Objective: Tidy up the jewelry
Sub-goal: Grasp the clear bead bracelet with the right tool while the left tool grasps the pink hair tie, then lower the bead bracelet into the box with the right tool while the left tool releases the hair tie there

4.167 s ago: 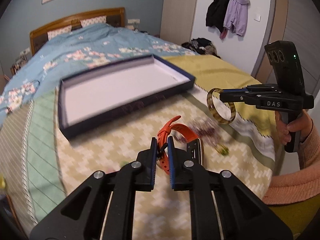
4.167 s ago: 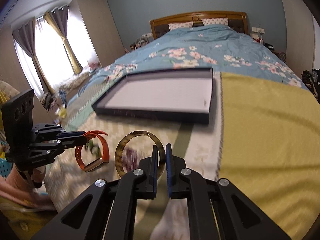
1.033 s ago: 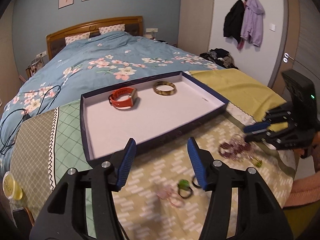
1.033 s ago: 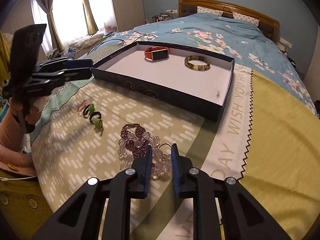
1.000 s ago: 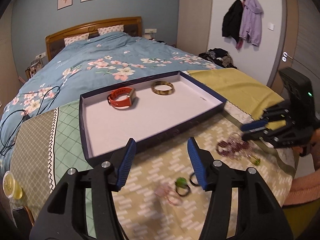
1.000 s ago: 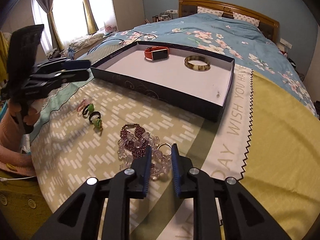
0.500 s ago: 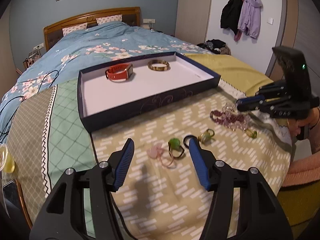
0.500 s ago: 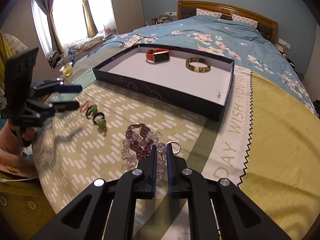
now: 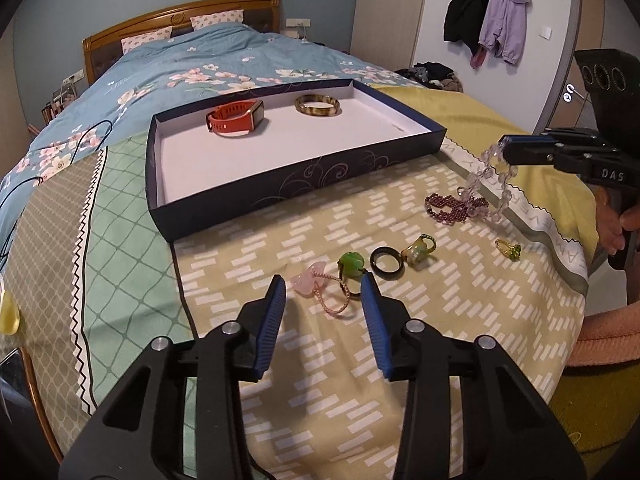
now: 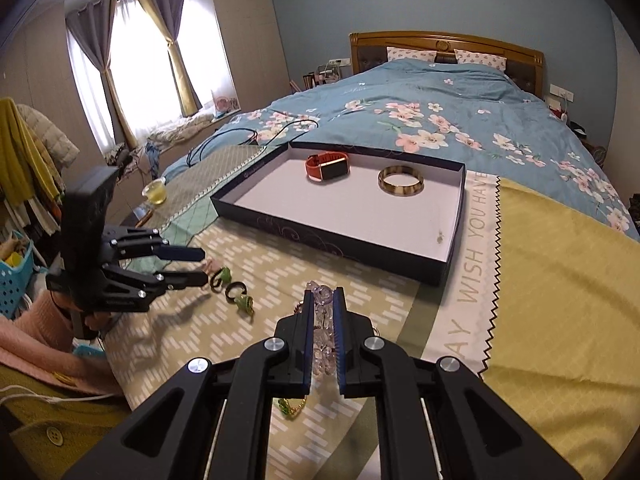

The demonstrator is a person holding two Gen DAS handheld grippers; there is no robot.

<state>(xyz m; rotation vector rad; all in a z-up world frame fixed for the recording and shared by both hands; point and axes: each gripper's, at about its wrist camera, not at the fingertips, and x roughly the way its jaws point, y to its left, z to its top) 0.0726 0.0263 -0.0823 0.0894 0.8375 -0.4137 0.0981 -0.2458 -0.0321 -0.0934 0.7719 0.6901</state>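
A dark blue tray [image 9: 280, 184] [image 10: 344, 236] holds an orange watch [image 9: 234, 115] [image 10: 328, 166] and a tortoiseshell bangle [image 9: 318, 105] [image 10: 401, 181]. My right gripper [image 10: 323, 300] [image 9: 505, 151] is shut on a clear bead bracelet [image 9: 486, 184] [image 10: 322, 338] and lifts it off the cloth. A maroon bead bracelet [image 9: 450, 206] lies under it. My left gripper [image 9: 323, 285] [image 10: 202, 266] is open, just above a pink ring [image 9: 310, 282] and a green ring [image 9: 351, 262]. A black ring [image 9: 385, 263], a pale green ring [image 9: 419, 252] and a small gold-green ring [image 9: 509, 249] lie nearby.
The cloth-covered surface [image 9: 360, 360] ends at a rounded front edge. A bed with a blue floral quilt [image 10: 420, 112] lies behind the tray. A glass of yellow liquid [image 10: 154, 192] stands at the left edge, with black cables [image 10: 248, 138] beyond.
My right gripper has shut on the clear bead bracelet and raised it. My left gripper has come down low over the rings, still open.
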